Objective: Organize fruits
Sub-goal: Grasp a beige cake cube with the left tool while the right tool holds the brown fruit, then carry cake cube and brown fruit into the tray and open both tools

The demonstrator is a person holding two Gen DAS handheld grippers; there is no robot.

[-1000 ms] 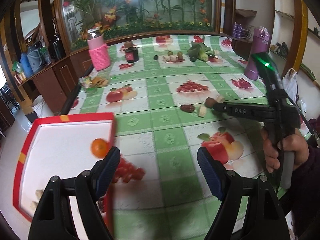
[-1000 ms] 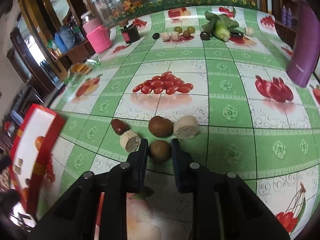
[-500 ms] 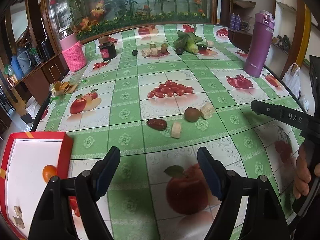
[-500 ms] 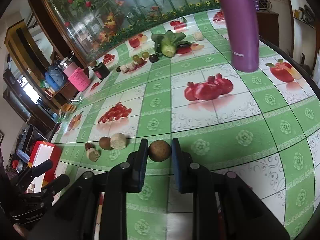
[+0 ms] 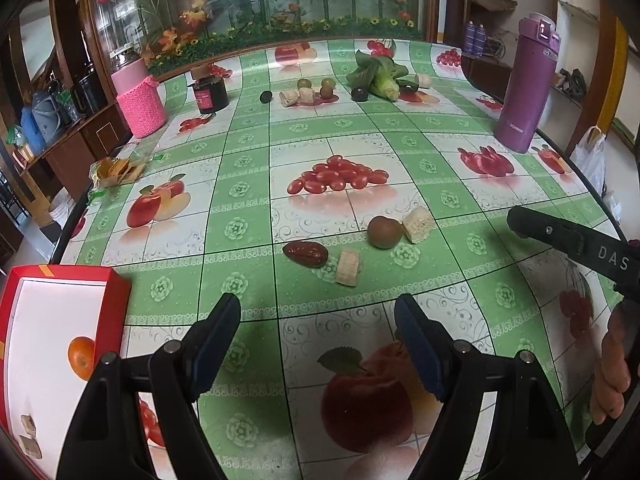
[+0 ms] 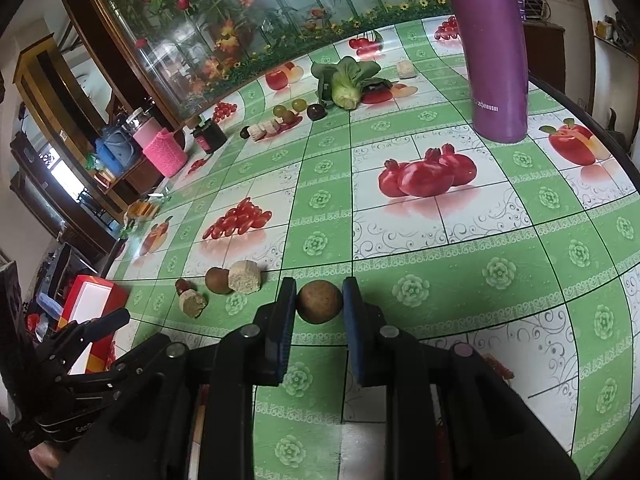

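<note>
Inside red tray (image 5: 120,292), orange (image 5: 81,358), two pale chunks (image 5: 29,436)

glossy plastic tablecloth (image 5: 360,128), matt brown fruit (image 6: 320,302), knitted pink sleeve (image 5: 142,102).

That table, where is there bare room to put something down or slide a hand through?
Bare cloth lies between the near fruit cluster, around the brown fruit and red date, and the far pile by the greens. More lies between that cluster and the purple bottle. It is crowded at the far pile and beside the red tray.
</note>
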